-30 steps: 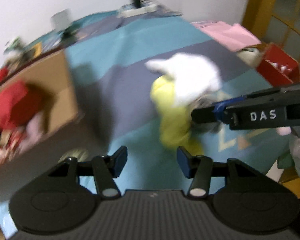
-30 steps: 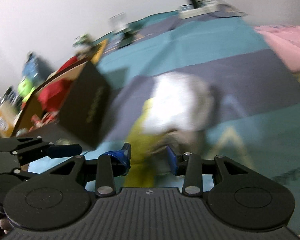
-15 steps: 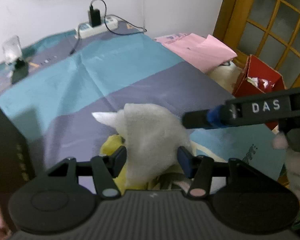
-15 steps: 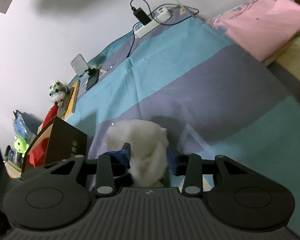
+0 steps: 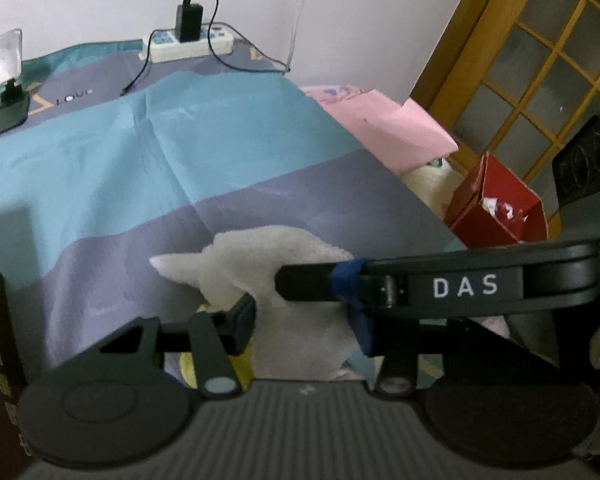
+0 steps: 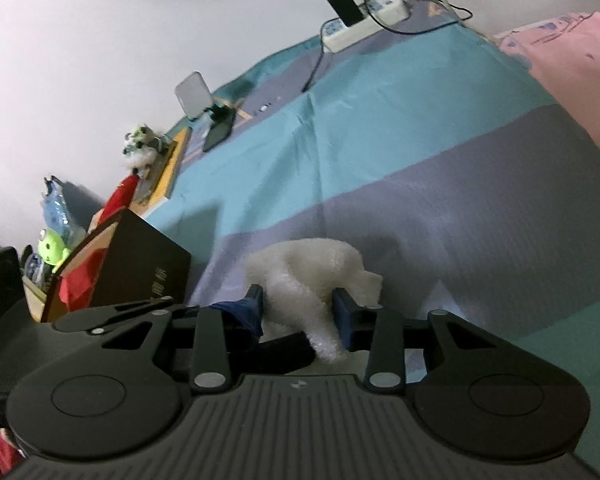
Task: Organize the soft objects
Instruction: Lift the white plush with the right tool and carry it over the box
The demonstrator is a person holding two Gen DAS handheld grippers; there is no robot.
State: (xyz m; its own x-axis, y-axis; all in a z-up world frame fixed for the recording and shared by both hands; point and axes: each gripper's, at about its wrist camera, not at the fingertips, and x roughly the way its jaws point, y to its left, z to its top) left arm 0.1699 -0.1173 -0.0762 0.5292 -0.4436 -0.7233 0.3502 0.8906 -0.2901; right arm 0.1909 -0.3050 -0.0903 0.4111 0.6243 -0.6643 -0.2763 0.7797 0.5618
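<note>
Both grippers had met over the same white soft toy (image 5: 296, 280), which sat near the front of a striped teal and grey cloth (image 5: 180, 160) spread over the surface. A yellow soft thing (image 5: 188, 364) lay under the toy, mostly hidden.

The left gripper (image 5: 304, 326) had its jaws spread wide, one on either side of the toy's lower part; I could not tell if they pressed on it. The right gripper (image 6: 298, 306) had its jaws set at a middling width on either side of a narrow part of the toy, touching or nearly touching it, though a firm grip could not be made out. In the left camera's view the right gripper's finger crossed in front from the right, its tip against the toy.

A dark box (image 6: 140, 268) with red soft things inside stood to the left, near the toy. A power strip (image 5: 188, 42) with a charger plugged in lay at the far edge by the wall, and a pink cloth (image 5: 388, 132) lay off to the right.
</note>
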